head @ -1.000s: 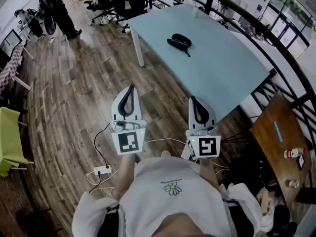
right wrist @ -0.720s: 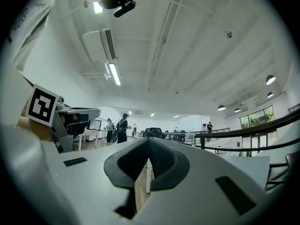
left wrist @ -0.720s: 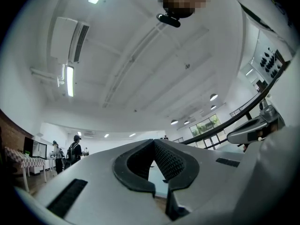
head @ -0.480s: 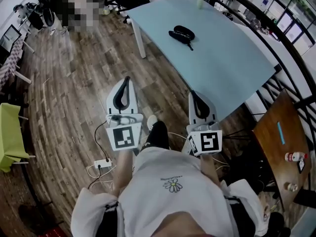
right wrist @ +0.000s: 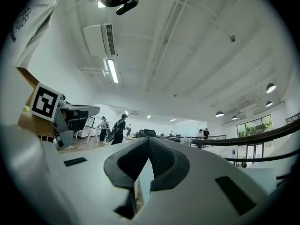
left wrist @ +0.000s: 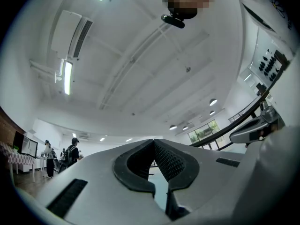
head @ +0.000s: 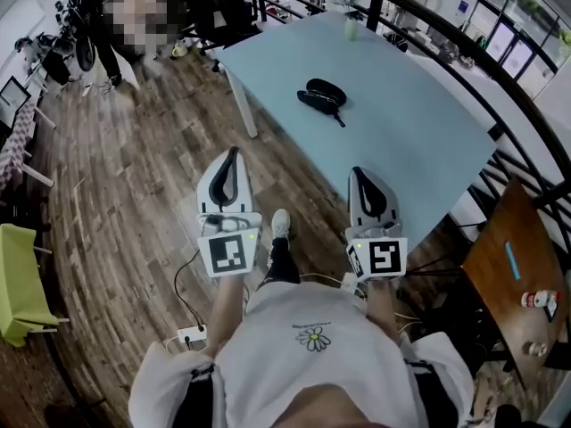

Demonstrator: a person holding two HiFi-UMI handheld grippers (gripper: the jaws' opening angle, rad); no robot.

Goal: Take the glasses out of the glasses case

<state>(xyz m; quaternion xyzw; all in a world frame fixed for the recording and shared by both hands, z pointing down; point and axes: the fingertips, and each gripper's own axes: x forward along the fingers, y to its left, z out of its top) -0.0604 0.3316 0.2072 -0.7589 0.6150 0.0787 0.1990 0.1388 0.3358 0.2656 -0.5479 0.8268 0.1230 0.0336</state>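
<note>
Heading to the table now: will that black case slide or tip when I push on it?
The case lies low and flat on the smooth table, so it will probably slide rather than tip. It looks small, likely light, so it may need pinning. The thin cord trailing from it looks floppy and could snag.

A cup (head: 351,28), perhaps, is seen at the blue table's (head: 419,141) far corner, a power strip (head: 190,334) on the floor (head: 116,203).

No legible text, brand or number is found. Square coded markers (head: 228,253) are noted on the left gripper (head: 234,154) and right gripper (head: 359,173). Print by the shirt's flower emblem (head: 313,340) is unreadably small.
</note>
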